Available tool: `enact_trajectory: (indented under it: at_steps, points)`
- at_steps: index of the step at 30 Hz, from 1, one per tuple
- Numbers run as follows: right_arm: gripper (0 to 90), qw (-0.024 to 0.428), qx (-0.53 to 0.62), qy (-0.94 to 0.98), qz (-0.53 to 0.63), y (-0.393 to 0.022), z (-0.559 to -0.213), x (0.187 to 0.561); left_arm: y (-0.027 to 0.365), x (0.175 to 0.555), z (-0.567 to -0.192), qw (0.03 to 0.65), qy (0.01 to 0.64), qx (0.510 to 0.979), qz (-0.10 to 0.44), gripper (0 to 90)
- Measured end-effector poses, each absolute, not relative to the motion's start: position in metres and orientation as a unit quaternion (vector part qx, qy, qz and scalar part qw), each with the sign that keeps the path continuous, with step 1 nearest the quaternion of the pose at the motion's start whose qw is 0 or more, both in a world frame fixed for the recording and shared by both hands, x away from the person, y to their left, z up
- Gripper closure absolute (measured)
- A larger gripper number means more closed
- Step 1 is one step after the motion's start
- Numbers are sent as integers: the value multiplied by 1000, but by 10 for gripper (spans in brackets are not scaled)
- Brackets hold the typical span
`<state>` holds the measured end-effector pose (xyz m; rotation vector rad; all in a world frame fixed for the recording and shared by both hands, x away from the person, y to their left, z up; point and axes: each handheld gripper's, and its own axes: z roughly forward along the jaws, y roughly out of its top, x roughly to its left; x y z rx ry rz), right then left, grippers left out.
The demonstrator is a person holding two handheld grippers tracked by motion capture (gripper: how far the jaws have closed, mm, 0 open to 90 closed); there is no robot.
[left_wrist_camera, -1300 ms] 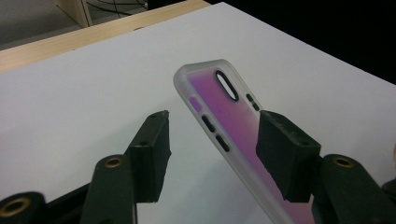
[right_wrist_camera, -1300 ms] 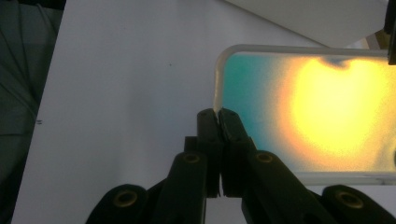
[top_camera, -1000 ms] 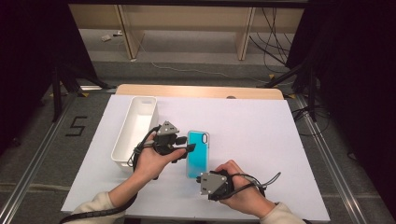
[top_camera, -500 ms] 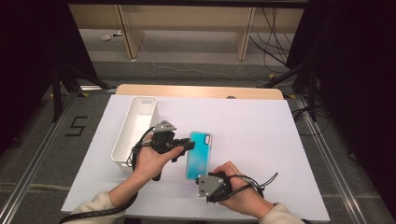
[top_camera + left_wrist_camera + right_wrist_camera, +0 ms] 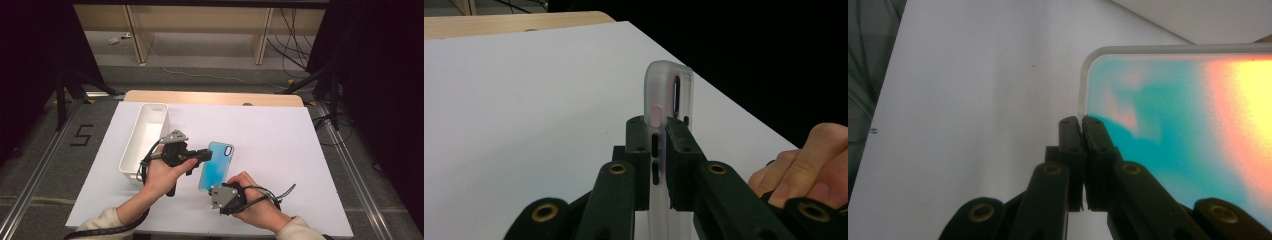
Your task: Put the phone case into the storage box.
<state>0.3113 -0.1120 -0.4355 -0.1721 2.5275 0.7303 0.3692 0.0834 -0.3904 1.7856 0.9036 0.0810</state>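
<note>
Since the earlier frame the left gripper has just been closing and now clamps the long edge of the phone case, which has swung a little, its top end tilting right. Its jaws pinch the clear rim by the side button slots. The right gripper holds the case's bottom corner with its jaws nearly together on the thin edge. The case sits mid-desk, slightly lifted between both grippers. Left of it stands the white bin; nothing shows inside. Open white desk lies to the right and beyond the case. From above, the right gripper's jaw tips are hidden under its grey plate; the case's turquoise face blurs to orange glare in the right gripper view.
</note>
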Motion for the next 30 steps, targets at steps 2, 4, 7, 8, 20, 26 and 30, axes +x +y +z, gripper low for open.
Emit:
enact_trajectory:
  at_steps: [2, 4, 7, 8, 20, 26, 30]
  points:
    - [878, 252, -65, 927, 272, -113, -436, 313, 84, 369, -390, 540, 377, 752, 37, 822]
    - [873, 247, -64, 927, 275, -113, -436, 313, 84, 369, -389, 542, 373, 752, 41, 823]
    - [793, 234, -55, 925, 294, -114, -435, 313, 85, 369, -388, 542, 370, 753, 52, 824]
    - [758, 222, -28, 925, 306, -114, -436, 311, 85, 369, -388, 542, 370, 753, 54, 824]
    - [395, 209, 77, 893, 392, -130, -427, 321, 95, 374, -389, 541, 362, 753, 94, 823]
    - [256, 202, 145, 857, 451, -146, -421, 328, 102, 373, -386, 543, 366, 749, 103, 823]
    - [238, 197, 167, 841, 475, -154, -419, 331, 105, 372, -384, 544, 369, 746, 106, 824]
